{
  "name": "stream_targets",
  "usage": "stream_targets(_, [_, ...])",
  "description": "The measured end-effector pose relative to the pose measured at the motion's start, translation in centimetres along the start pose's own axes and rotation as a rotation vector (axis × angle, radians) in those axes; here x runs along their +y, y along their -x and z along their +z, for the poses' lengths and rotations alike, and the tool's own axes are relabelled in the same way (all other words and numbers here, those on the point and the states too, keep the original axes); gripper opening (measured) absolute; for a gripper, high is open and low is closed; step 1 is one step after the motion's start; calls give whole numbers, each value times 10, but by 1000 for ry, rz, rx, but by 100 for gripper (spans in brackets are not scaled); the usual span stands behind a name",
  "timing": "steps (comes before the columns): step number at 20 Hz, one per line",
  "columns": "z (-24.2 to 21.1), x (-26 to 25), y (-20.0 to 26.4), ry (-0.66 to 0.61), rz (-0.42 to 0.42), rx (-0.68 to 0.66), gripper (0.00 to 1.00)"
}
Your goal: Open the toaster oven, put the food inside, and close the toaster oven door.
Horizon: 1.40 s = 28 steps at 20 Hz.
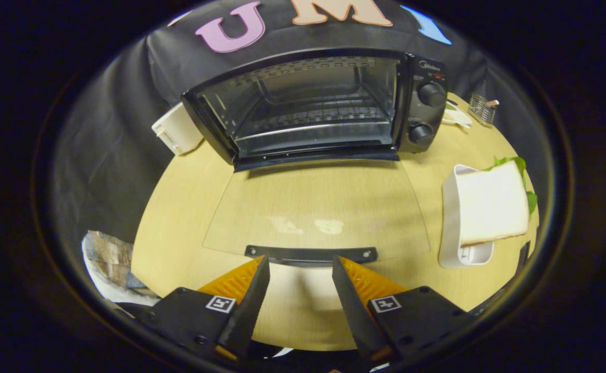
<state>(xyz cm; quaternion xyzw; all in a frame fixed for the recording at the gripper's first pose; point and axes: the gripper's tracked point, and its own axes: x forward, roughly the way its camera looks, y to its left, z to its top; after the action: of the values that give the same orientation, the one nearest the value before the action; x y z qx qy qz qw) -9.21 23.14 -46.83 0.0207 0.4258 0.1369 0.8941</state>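
Observation:
A black toaster oven (313, 103) stands at the back of a round wooden table (178, 217). Its glass door (316, 207) is folded all the way down, lying flat toward me, and the wire rack inside is bare. The door's dark handle (311, 254) is just ahead of my fingertips. My gripper (300, 261) is open, its fingers spread to either side of the handle's middle, holding nothing. To the right of the door, a sandwich (494, 202) of white bread with green lettuce rests on a white tray (450, 223).
A white box-like item (176, 129) sits left of the oven. Behind the oven's right side are a small glass container (481, 109) and pale scraps (456, 118). Crumpled printed fabric or paper (109, 259) lies off the table's left edge.

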Motion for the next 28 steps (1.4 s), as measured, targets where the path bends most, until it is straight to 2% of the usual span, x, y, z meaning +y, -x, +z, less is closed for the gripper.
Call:
stream_targets(5, [31,-56,64,-105,-10,-23,82])
stream_targets(9, [61,-122,116,-153,-67,-56,94])
stream_targets(10, [69,-141,125,-152,-89,-69,97])
stream_targets(15, [87,-226,144,-137,-153,-54,97])
stream_targets(17, [89,-247,135,-167,-125,-27,97])
stream_targets(19, [91,-257,120,-213,-60,1,97])
stream_targets(21, [90,-261,100,-247,10,32,97])
stream_targets(27, [65,-261,40,-345,136,151,95])
stream_targets(28, [62,-259,36,-356,158,168,87])
